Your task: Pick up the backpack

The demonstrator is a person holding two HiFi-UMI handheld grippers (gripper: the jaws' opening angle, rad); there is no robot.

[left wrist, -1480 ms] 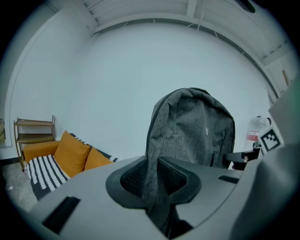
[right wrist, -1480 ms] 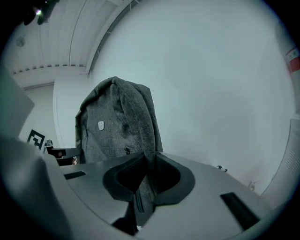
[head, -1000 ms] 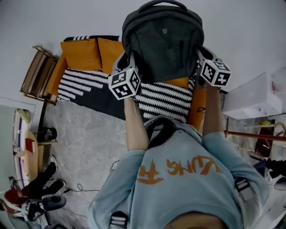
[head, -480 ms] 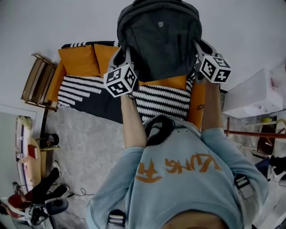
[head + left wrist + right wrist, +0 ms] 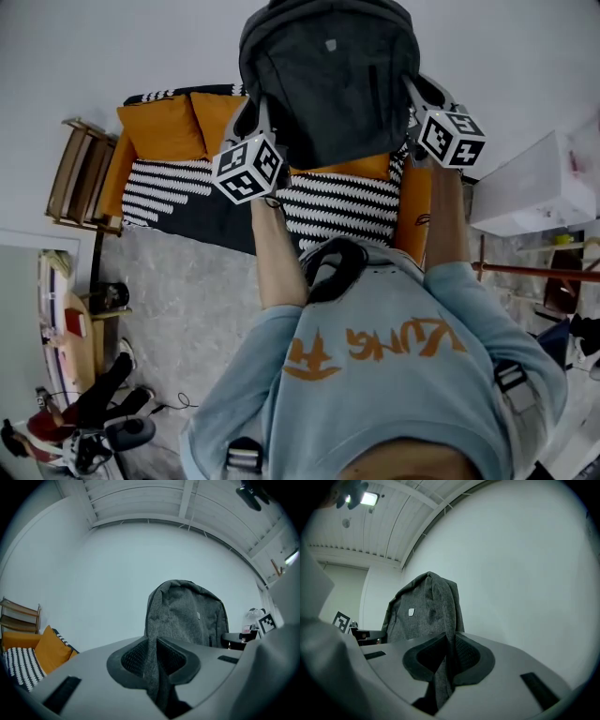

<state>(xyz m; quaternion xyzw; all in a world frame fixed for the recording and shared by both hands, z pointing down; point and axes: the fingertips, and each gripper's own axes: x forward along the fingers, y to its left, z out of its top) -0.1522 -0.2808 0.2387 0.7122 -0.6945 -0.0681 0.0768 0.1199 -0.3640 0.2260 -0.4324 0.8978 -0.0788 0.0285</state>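
A dark grey backpack (image 5: 328,75) hangs in the air in front of me, above the sofa, held up from both sides. My left gripper (image 5: 261,120) is shut on its left edge; in the left gripper view the grey fabric (image 5: 152,667) is pinched between the jaws and the backpack (image 5: 187,616) rises behind them. My right gripper (image 5: 411,103) is shut on its right edge; in the right gripper view the fabric (image 5: 443,667) runs down between the jaws with the backpack (image 5: 424,609) beyond.
Below the bag is a sofa (image 5: 178,187) with a black-and-white striped cover and orange cushions (image 5: 159,127). A wooden shelf (image 5: 75,173) stands at its left, a white box (image 5: 530,187) at the right. Cables and gear (image 5: 94,431) lie on the grey floor.
Both grippers have lifted the backpack a little higher and farther out over the sofa. Their hold on its two sides is unchanged.
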